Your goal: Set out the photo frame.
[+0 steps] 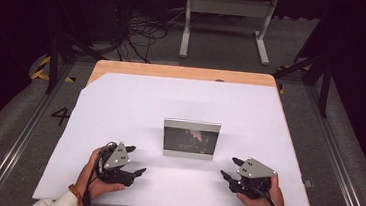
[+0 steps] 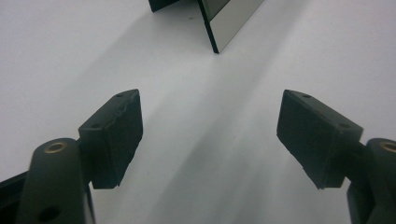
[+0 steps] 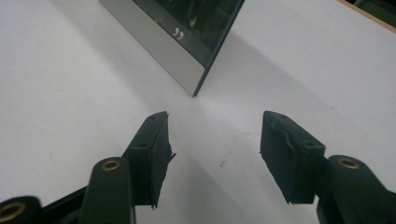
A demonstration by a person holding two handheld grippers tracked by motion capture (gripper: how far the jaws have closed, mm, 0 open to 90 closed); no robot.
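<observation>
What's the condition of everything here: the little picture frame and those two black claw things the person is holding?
picture frame: standing upright on the white table, free of both grippers
left gripper: jaws open, nothing between them, left of the frame
right gripper: jaws open, nothing between them, right of the frame

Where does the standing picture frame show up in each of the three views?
High view: picture frame upright at table centre, between both grippers.
Left gripper view: its edge at top centre.
Right gripper view: top, left of centre.
Shared landmark: the white table.
</observation>
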